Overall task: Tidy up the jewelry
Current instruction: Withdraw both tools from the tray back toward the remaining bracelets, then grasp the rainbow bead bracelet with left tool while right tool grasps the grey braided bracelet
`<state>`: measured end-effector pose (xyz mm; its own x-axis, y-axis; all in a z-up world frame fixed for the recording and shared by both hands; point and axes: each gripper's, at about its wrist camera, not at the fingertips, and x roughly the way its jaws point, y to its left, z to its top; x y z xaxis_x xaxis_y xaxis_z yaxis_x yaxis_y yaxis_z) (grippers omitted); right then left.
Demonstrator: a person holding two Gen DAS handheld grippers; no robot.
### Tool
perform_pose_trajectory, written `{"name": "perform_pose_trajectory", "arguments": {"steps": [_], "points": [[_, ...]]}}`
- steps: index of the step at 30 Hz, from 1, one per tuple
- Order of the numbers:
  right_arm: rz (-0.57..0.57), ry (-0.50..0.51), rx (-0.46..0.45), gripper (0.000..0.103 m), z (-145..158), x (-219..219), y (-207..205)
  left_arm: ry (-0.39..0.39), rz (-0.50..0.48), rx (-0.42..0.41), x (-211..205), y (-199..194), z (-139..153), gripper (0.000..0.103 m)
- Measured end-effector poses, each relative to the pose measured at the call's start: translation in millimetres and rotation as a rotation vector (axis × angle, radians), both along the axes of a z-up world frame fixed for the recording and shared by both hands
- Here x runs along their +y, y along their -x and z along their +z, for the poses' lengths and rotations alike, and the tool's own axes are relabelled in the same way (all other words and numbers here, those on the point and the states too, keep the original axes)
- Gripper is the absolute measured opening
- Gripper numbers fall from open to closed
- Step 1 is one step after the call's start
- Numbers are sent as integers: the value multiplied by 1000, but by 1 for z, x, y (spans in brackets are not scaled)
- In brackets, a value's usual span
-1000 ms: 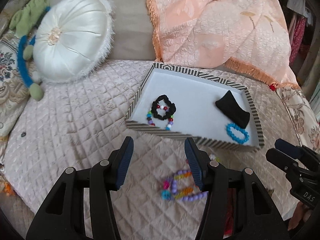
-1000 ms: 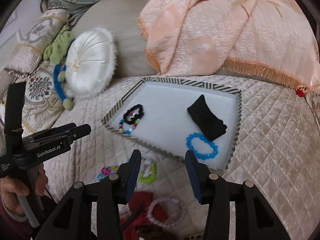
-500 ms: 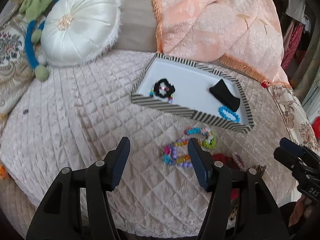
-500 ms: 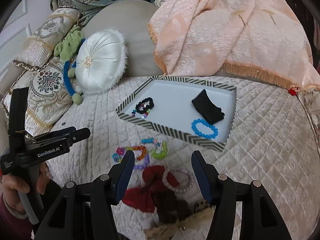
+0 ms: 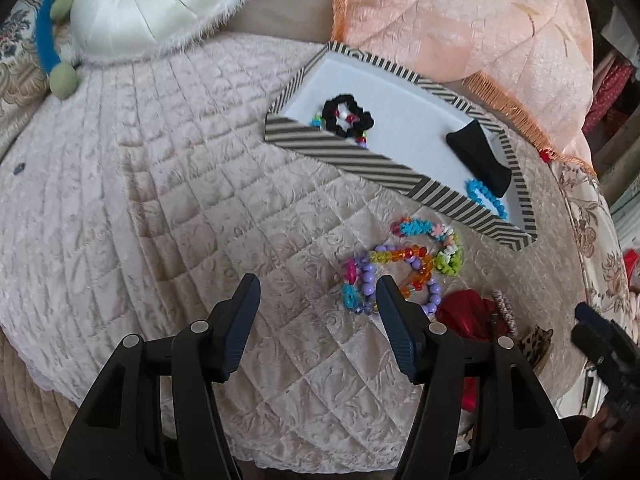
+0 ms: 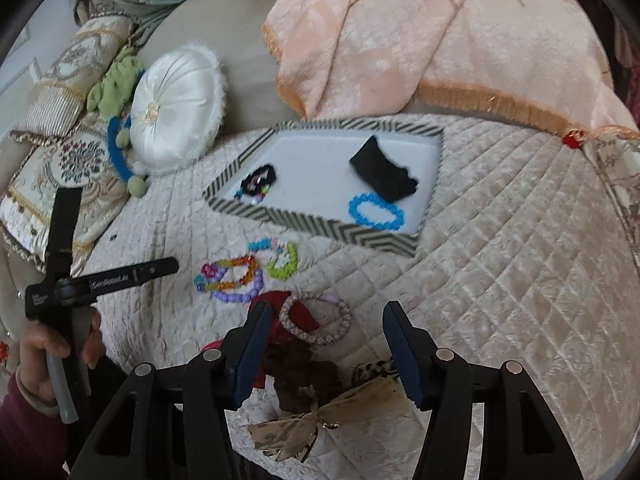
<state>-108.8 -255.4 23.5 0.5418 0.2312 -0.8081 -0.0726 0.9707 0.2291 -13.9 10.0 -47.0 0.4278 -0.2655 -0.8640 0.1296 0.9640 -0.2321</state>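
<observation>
A striped tray on the quilted bed holds a black scrunchie, a black cloth piece and a blue bead bracelet. In front of the tray lie several colourful bead bracelets, a red scrunchie and a pink braided band. My left gripper is open and empty, left of the beads. My right gripper is open and empty above the pink band.
A white round cushion and a green and blue plush toy lie at the back left. A peach blanket is heaped behind the tray. A leopard bow lies near the bed's front edge.
Both grippers have pulled back from the tray toward the bed's front edge, bringing the loose bracelets and scrunchies into view. Both stay open and empty.
</observation>
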Motion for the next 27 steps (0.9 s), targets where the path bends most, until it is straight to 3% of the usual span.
{"name": "perform_pose_trajectory", "arguments": {"steps": [6,14,16,18,20,27], "points": [[119,50,58,40,-24,27,-9,26,-7,46,-2,-11,-11,60],[166,76,71,39,-40,32,-15,9,-35,61,-14,-19,-22,59],[173,80,77,31,-45,33,-17,1,-41,72,-18,-21,-27,49],[170,82,91,16,-51,32,-20,-17,-44,77,-20,-23,-30,24],[161,59,85,10,-50,29,-20,-14,-43,72,-20,-24,-30,13],[75,-55,9,6,-23,1,-11,56,-34,40,-11,-21,-10,5]]}}
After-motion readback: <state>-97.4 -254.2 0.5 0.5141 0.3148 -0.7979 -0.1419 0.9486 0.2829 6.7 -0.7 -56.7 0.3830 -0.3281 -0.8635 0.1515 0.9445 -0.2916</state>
